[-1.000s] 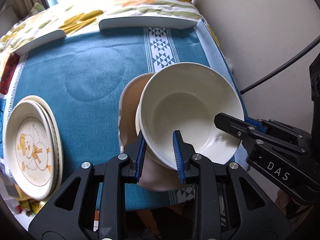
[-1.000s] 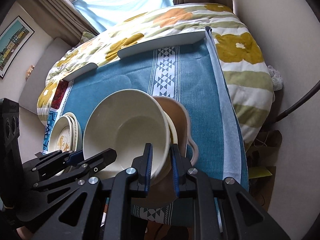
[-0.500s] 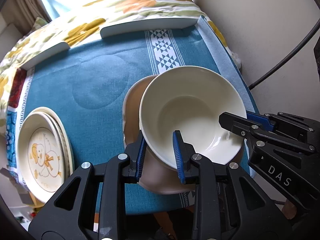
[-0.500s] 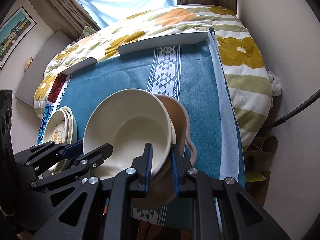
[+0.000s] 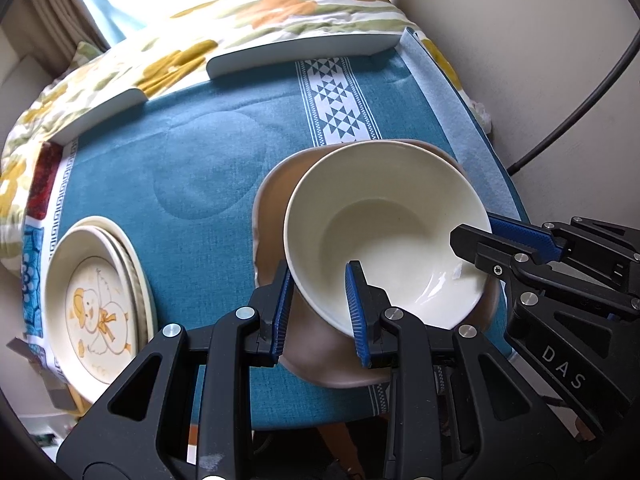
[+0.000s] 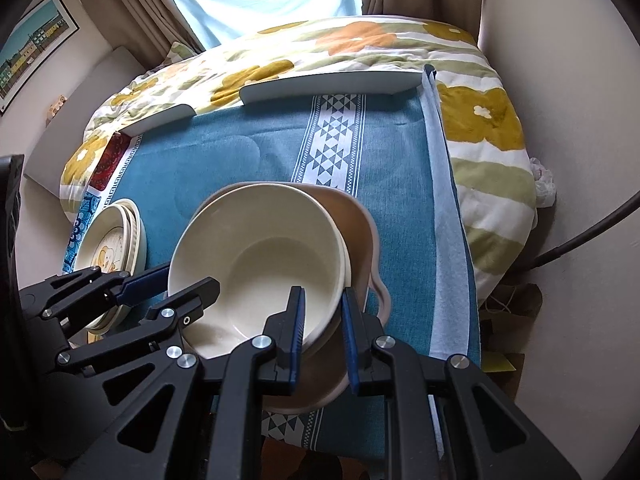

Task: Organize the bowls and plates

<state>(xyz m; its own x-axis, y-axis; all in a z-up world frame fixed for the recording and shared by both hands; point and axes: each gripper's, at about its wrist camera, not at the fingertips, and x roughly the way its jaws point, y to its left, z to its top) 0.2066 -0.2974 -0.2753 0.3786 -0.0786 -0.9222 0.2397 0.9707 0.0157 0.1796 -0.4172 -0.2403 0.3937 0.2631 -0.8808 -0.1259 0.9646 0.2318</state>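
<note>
Two grippers grip one round cream ceramic bowl (image 5: 384, 236) by opposite sides of its rim. The left gripper (image 5: 318, 308) is nearly closed, its blue pads pinching the bowl's wall at 7 o'clock in the left wrist view; the right gripper (image 6: 323, 330) is closed tight on the wall at 5 o'clock in its own view. The bowl sits tilted in a wider tan, wavy-edged bowl (image 5: 276, 200), with what looks like a second cream rim just under it.

The step in hand appears to be nesting the bowls, or lifting the cream one out of the stack; I cannot tell which. The next move calls for both hands to travel together and level, since uneven pull would twist the rim out of a pad.

The tan bowl's near edge overhangs the teal patterned tablecloth's (image 5: 192, 168) front edge, so a downward push there risks tipping. Open cloth lies at 11 to 12 o'clock; a stack of cream plates with a duck picture (image 5: 94, 304) sits at 9 o'clock.
</note>
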